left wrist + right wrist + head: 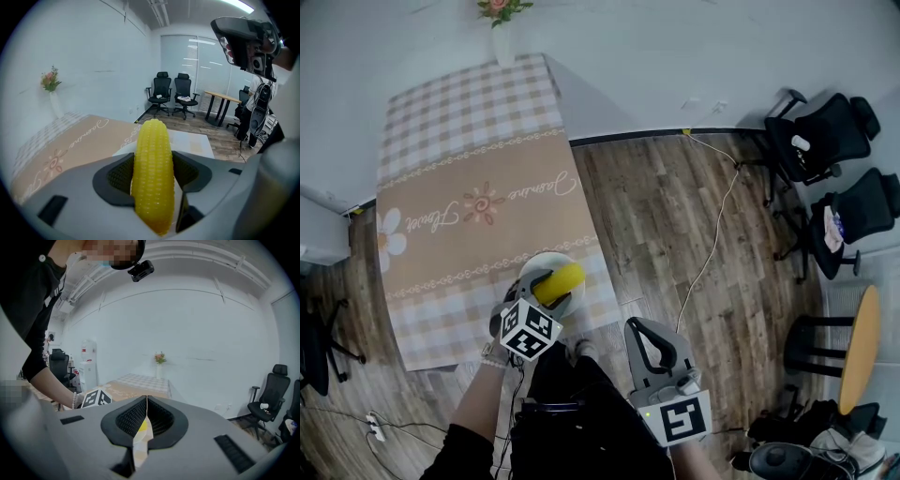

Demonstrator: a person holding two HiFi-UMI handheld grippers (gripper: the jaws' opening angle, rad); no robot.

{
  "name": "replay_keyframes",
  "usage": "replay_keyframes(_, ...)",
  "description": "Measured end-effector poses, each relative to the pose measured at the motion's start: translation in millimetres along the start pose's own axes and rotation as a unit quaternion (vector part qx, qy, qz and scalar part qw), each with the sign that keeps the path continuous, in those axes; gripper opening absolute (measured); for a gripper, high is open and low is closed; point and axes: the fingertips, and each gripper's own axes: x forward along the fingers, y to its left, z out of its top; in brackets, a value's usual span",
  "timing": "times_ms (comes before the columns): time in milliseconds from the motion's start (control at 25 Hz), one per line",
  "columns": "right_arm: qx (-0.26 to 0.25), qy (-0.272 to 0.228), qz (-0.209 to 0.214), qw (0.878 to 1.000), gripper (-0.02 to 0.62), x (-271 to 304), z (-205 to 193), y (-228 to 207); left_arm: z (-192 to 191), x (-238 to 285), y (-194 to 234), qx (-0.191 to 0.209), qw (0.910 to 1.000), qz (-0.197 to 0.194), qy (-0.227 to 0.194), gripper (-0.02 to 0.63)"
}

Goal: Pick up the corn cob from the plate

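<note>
The yellow corn cob lies over the white plate near the front edge of the table. My left gripper is shut on the corn cob, gripping it about its middle, and its tip points away past the left gripper. Whether the cob still touches the plate cannot be told. My right gripper hangs off the table over the wooden floor, to the right of the plate. The right gripper is shut with nothing in it.
A beige and checked cloth covers the table. A white vase with flowers stands at its far end. Two black office chairs and a round wooden table stand to the right. A cable runs across the floor.
</note>
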Motion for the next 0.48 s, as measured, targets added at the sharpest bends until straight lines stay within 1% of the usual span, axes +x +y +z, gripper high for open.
replay_keyframes(200,0.000,0.004,0.007,1.000,0.043,0,0,2,5,-12,1,-0.008,0.9999,0.011,-0.007,0.257)
replay_keyframes(480,-0.009,-0.006,0.025,1.000,0.043,3,8,8,9,-38,5,-0.015,0.9990,0.039,-0.014,0.257)
